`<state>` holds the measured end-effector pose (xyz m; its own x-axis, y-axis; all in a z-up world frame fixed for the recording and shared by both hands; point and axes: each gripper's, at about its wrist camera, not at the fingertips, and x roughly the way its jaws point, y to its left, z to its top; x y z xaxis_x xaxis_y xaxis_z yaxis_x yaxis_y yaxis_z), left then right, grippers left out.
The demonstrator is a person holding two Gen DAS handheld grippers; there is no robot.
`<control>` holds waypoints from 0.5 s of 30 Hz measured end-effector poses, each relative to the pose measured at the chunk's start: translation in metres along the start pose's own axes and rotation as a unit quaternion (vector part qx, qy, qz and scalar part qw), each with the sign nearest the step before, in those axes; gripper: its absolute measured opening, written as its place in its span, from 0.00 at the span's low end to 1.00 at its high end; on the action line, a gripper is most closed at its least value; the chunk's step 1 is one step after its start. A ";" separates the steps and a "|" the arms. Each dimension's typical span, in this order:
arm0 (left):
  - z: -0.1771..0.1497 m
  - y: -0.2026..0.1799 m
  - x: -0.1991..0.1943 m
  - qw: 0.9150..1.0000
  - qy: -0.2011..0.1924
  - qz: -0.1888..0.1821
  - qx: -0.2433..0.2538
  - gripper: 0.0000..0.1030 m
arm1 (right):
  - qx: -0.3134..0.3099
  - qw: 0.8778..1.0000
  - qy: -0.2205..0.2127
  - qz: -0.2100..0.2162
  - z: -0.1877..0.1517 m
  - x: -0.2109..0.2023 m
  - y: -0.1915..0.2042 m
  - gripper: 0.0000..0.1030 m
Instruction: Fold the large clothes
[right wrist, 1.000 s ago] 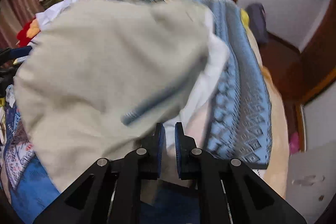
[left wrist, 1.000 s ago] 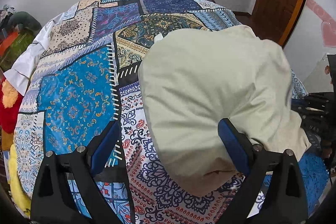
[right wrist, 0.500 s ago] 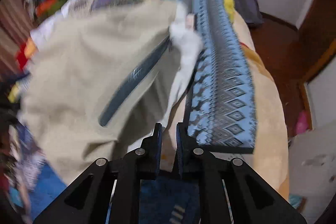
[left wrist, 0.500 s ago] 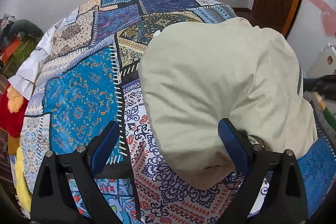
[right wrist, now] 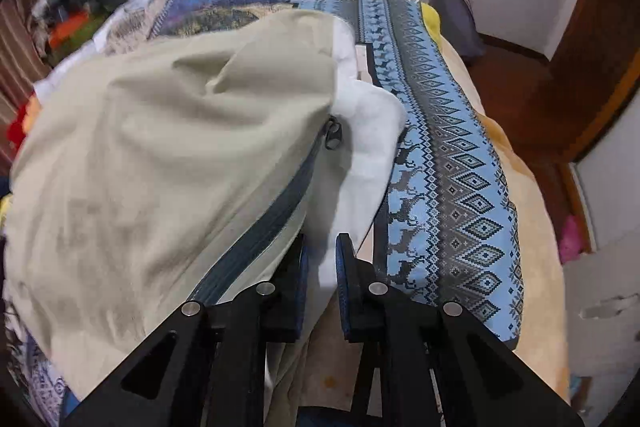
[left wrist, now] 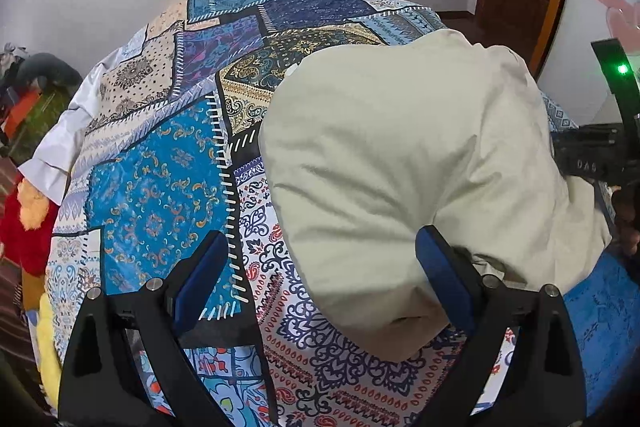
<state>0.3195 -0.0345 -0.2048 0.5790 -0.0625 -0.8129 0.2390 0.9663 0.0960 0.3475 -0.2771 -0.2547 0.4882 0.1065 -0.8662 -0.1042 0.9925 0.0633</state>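
Bare patchwork bedspread (left wrist: 152, 187) fills the frame's left half; the beige jacket (left wrist: 400, 155) mound blocks centre and right.

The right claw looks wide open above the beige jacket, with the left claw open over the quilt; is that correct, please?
Not quite. The right wrist view shows the right claw nearly closed, pinching the beige jacket at its white lining. The left claw is indeed open over the quilt.
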 end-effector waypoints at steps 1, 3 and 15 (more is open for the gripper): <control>0.000 0.000 0.001 1.000 0.000 -0.003 0.000 0.94 | -0.001 1.000 0.003 0.003 0.001 0.000 -0.002 0.08; 0.000 0.003 0.001 1.000 0.004 -0.009 -0.003 0.94 | -0.013 1.000 0.004 0.007 0.001 0.002 -0.004 0.08; 0.039 0.058 -0.021 0.992 -0.028 -0.089 -0.088 0.89 | 0.050 0.991 0.025 0.120 0.001 -0.019 -0.042 0.08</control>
<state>0.3521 0.0134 -0.1596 0.5835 -0.2449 -0.7743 0.2051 0.9670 -0.1513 0.3432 -0.3211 -0.2407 0.4158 0.3394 -0.8437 -0.1251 0.9403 0.3166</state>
